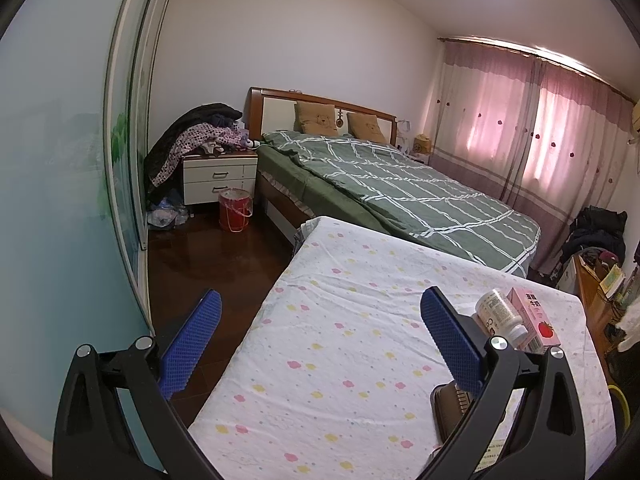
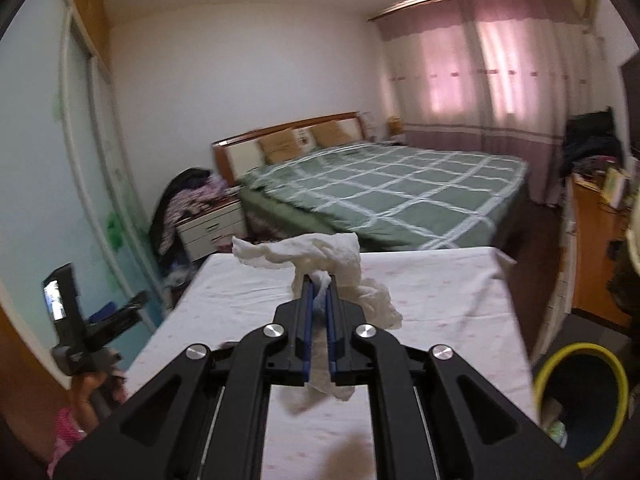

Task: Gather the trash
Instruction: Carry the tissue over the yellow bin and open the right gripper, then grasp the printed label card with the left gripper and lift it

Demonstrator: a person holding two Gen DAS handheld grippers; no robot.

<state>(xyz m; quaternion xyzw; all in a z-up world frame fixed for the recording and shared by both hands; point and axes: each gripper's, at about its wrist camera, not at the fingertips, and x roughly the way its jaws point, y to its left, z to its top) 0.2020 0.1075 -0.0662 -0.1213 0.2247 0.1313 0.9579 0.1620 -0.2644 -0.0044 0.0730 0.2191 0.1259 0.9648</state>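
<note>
My right gripper (image 2: 319, 280) is shut on a crumpled white tissue (image 2: 320, 258), held up above the table with the flowered cloth (image 2: 440, 292). The tissue hangs out in front of and below the blue pads. My left gripper (image 1: 320, 312) stands open over the near left edge of the same table (image 1: 340, 320), nothing between its fingers. On the table behind its right finger lie a white bottle (image 1: 500, 314) and a pink strawberry milk carton (image 1: 536, 320). A dark brown object (image 1: 448, 408) lies partly hidden under that finger. The left gripper (image 2: 120, 312) also shows at the left of the right wrist view.
A dark bin with a yellow rim (image 2: 580, 396) stands on the floor right of the table. Beyond the table is a bed with a green checked cover (image 1: 400, 192), a nightstand piled with clothes (image 1: 218, 172) and a red bucket (image 1: 235, 210). A wooden desk (image 2: 596, 248) lines the right wall.
</note>
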